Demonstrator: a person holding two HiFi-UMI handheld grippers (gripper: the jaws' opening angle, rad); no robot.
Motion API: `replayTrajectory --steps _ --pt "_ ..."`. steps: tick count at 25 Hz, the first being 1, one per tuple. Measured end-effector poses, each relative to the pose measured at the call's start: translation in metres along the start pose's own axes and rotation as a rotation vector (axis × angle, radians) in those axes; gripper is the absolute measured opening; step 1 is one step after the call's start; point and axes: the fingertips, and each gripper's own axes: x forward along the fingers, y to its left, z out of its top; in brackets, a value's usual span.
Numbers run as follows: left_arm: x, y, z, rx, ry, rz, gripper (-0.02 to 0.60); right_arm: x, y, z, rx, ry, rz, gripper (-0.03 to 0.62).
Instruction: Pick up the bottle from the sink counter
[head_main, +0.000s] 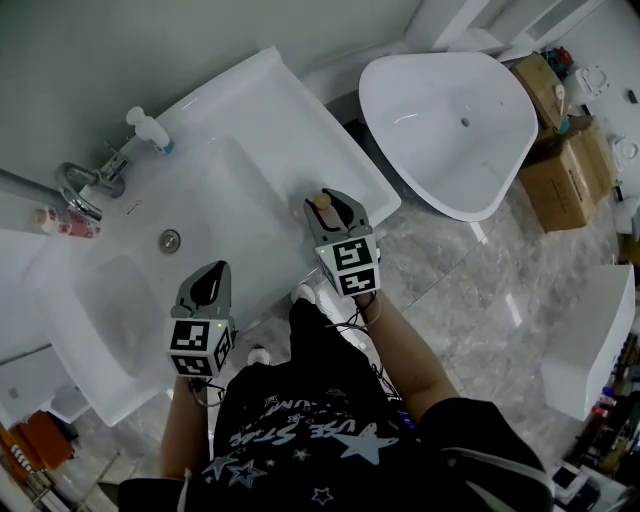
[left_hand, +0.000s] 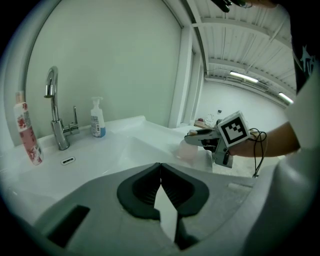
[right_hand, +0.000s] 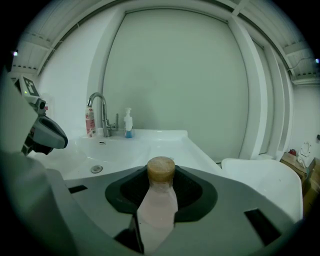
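A pale pink bottle (right_hand: 159, 205) with a tan cap (head_main: 322, 201) stands upright at the front right rim of the white sink counter (head_main: 270, 90). My right gripper (head_main: 326, 207) is shut on it, with the pads against both sides of its body just below the cap. From the left gripper view, the bottle (left_hand: 190, 151) shows as a pink blur under the right gripper (left_hand: 197, 138). I cannot tell whether its base still touches the counter. My left gripper (head_main: 212, 274) hangs over the basin's front edge, its jaws shut with nothing in them (left_hand: 160, 167).
A chrome faucet (head_main: 85, 190), a white pump bottle (head_main: 150, 128) and a red-labelled bottle (head_main: 62, 222) stand at the back of the counter. A loose white basin (head_main: 450, 130) and cardboard boxes (head_main: 565, 160) lie on the marble floor to the right.
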Motion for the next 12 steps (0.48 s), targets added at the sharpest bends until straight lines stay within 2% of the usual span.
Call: replayTrajectory --steps 4,12 --pt "-0.016 0.009 -0.008 0.0 -0.006 0.004 0.018 -0.006 0.011 0.003 0.002 -0.003 -0.006 0.143" --pt "-0.068 0.023 -0.018 0.025 -0.066 -0.016 0.018 -0.048 0.05 0.041 0.008 -0.065 -0.056 0.142"
